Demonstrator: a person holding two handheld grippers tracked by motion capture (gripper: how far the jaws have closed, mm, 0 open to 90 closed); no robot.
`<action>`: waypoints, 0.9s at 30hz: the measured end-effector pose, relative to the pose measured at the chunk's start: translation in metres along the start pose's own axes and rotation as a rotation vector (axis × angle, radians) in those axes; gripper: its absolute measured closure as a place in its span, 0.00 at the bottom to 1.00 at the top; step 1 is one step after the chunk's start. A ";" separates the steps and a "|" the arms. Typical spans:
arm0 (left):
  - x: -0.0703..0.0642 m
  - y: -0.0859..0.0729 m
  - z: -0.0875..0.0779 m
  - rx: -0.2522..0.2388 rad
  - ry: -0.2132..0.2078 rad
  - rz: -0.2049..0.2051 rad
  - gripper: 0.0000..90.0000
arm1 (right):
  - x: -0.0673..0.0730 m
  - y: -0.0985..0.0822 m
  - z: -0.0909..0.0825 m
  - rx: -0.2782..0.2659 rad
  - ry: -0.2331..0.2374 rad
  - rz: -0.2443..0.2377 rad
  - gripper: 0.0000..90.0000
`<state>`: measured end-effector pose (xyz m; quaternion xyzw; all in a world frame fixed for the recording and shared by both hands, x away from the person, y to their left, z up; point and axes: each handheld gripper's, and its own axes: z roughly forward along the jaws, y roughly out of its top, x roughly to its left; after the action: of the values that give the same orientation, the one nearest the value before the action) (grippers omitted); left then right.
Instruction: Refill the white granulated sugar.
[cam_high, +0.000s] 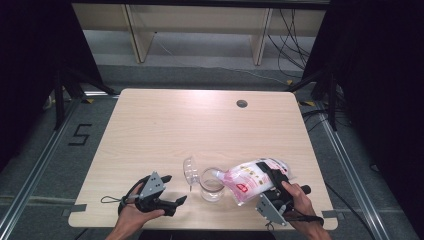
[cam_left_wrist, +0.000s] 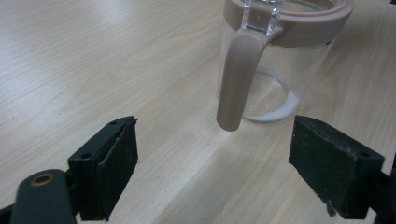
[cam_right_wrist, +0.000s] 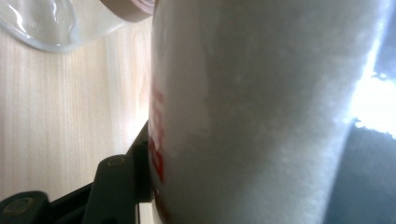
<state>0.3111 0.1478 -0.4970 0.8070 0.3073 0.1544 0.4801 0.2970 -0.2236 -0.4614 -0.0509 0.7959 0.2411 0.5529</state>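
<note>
Right gripper (cam_high: 274, 181) clamped on the bag (cam_high: 252, 177) of white granules, bag tipped on its side, mouth at 9 o'clock over the jar (cam_high: 212, 184). In the right gripper view the bag (cam_right_wrist: 261, 112) sits pressed against the one jaw visible at lower left. Left gripper (cam_high: 172, 190) jaws apart, nothing between them, resting on the bench (cam_high: 200, 125) at 9 o'clock of the jar, near but apart. Left gripper view: the jar (cam_left_wrist: 275, 60) stands upright at 12–1 o'clock ahead of the gripper (cam_left_wrist: 231, 168), pink rim, pink handle (cam_left_wrist: 238, 79) hanging toward the camera, thin white layer on the jar bottom. Clear lid (cam_high: 190, 171) leans at the jar's 10 o'clock, just beside it. Both hands sit close to the bench's near edge; right hand (cam_high: 300, 200) is near the near-right corner. Far half of the bench is bare wood, with a cable hole (cam_high: 242, 103) at 1 o'clock near the far edge.
</note>
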 end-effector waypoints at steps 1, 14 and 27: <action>0.000 0.000 -0.001 0.005 0.008 0.009 0.17 | -0.001 0.000 -0.001 -0.002 -0.007 -0.015 0.50; 0.000 0.000 0.000 0.011 0.003 0.009 0.17 | -0.008 0.010 -0.003 0.034 -0.041 -0.194 0.51; 0.001 0.000 0.000 0.009 0.004 0.037 0.17 | -0.007 0.015 0.000 0.065 -0.058 -0.342 0.51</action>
<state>0.3122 0.1482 -0.4967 0.8143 0.2939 0.1636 0.4731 0.2940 -0.2119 -0.4505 -0.1607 0.7668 0.1190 0.6099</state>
